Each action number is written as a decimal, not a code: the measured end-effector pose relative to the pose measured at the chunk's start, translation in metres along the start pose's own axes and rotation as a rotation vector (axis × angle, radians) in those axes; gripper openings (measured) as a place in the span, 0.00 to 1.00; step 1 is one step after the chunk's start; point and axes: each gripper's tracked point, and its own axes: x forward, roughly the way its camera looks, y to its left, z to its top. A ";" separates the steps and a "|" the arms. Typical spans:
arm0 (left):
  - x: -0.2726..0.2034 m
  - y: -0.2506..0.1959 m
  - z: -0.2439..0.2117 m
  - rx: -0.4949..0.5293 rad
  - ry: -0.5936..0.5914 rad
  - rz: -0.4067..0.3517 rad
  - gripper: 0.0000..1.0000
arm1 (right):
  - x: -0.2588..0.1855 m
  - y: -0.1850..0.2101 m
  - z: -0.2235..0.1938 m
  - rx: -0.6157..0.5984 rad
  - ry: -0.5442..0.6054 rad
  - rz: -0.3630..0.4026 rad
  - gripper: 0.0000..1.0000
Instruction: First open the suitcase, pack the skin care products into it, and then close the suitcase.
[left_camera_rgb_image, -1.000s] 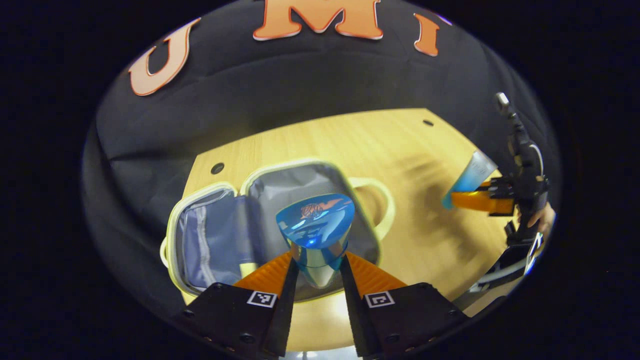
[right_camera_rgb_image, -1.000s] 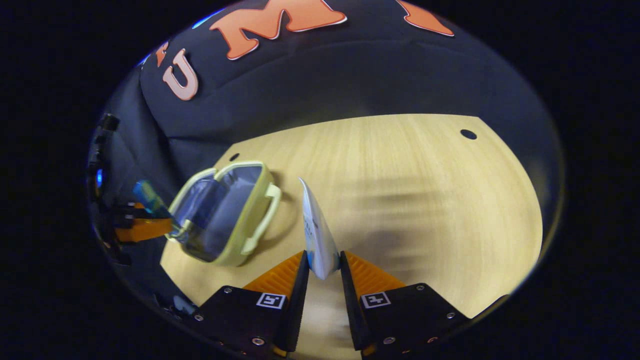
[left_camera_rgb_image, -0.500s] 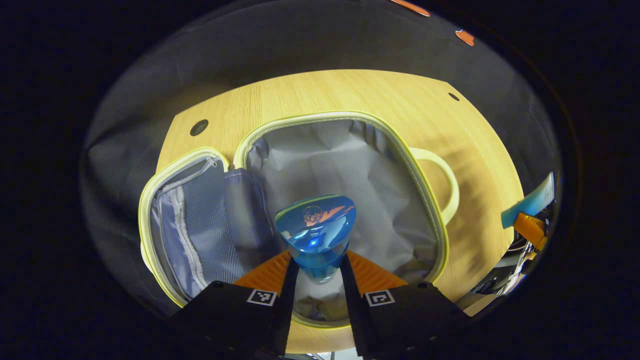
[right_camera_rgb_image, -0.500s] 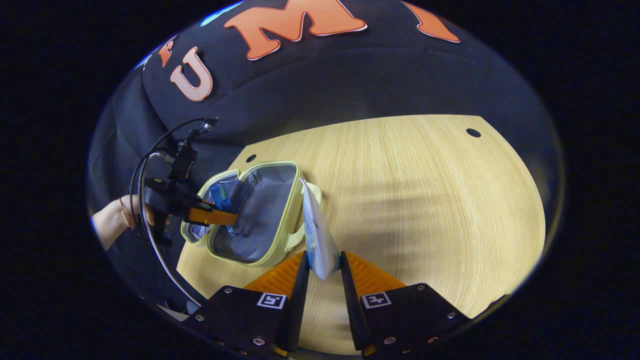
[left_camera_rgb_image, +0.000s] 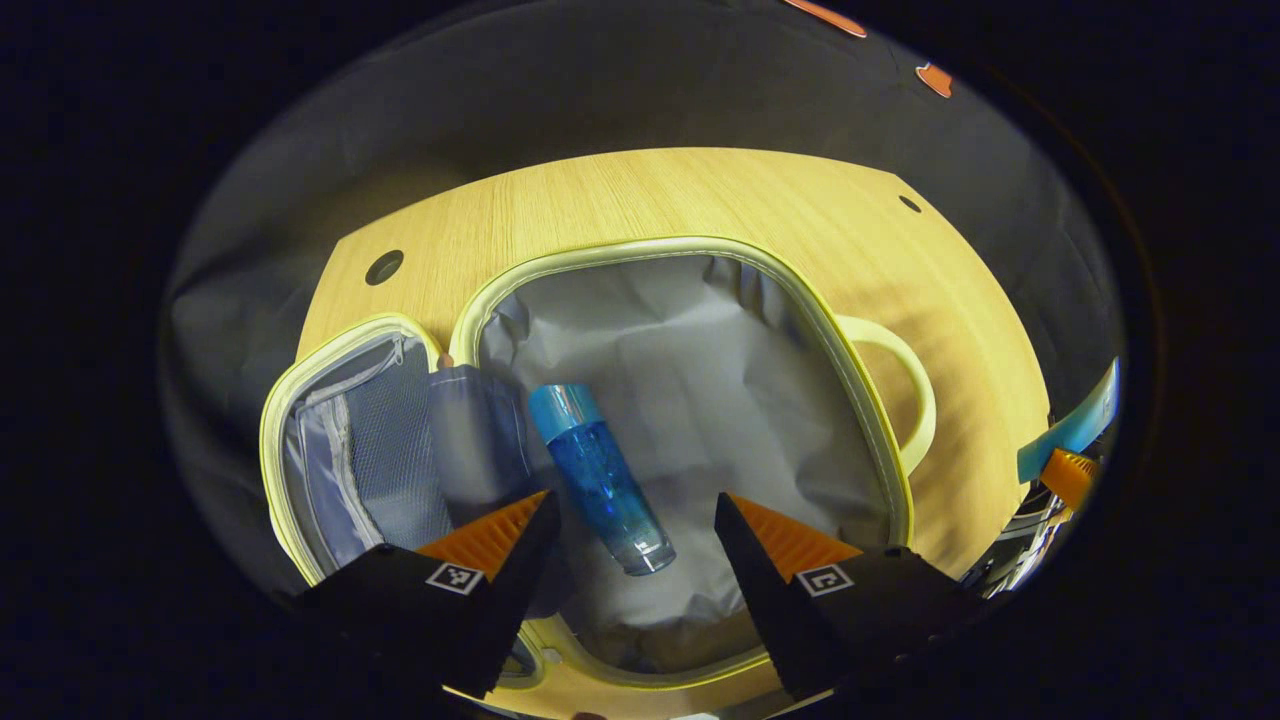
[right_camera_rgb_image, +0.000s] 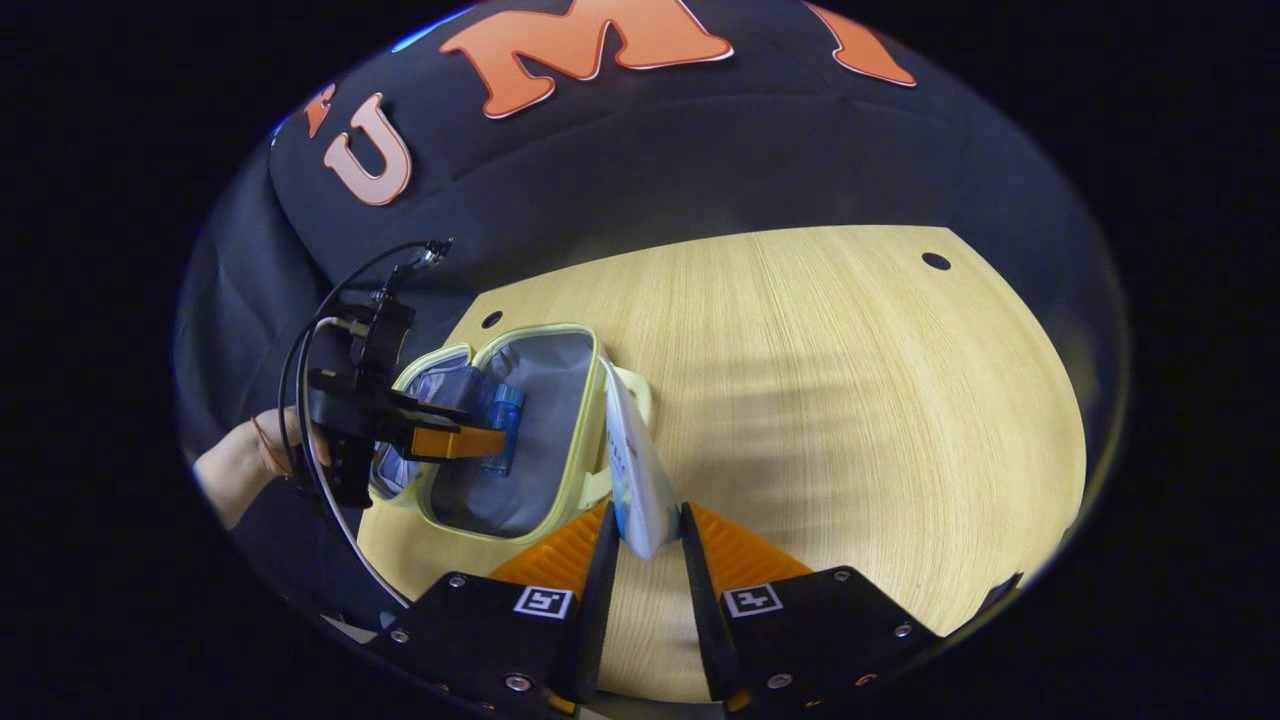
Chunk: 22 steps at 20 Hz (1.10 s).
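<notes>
In the left gripper view, the suitcase (left_camera_rgb_image: 690, 400) lies open on the wooden bench (left_camera_rgb_image: 620, 200), and its pale rim reaches close to the near edge of the bench. Bare wood stays free on the far side, up to the black cloth wall. The lid half with a mesh pocket (left_camera_rgb_image: 370, 450) lies flat on the left, and the handle (left_camera_rgb_image: 905, 385) sticks out to the right. A blue bottle (left_camera_rgb_image: 600, 480) lies on its side on the grey lining of the main half, cap toward the far side. The left gripper (left_camera_rgb_image: 632, 515) hangs above it with the jaws wide, one on each side of the bottle and not touching it. At the far right edge a light blue tube (left_camera_rgb_image: 1075, 425) is seen.

In the right gripper view, the bench (right_camera_rgb_image: 850, 400) is wide and free to the right and on the far side. The suitcase (right_camera_rgb_image: 540, 470) is on the left, near the bench edge, with the bottle (right_camera_rgb_image: 500, 425) inside. The left gripper (right_camera_rgb_image: 460, 442) and a hand (right_camera_rgb_image: 255, 460) holding it stand over the suitcase. The right gripper (right_camera_rgb_image: 645, 540) has its jaws narrow, pressed on the tube (right_camera_rgb_image: 630, 460), which stands up just beside the handle (right_camera_rgb_image: 630, 385).
</notes>
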 end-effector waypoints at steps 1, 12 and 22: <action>-0.007 0.002 0.002 -0.008 -0.028 0.005 0.97 | 0.000 0.007 0.006 -0.006 -0.001 0.009 0.41; -0.151 0.039 0.040 0.020 -0.448 0.138 0.96 | 0.043 0.108 0.038 -0.119 0.171 0.089 0.41; -0.177 0.089 -0.001 -0.074 -0.453 0.157 0.96 | 0.136 0.125 -0.012 -0.080 0.445 -0.019 0.41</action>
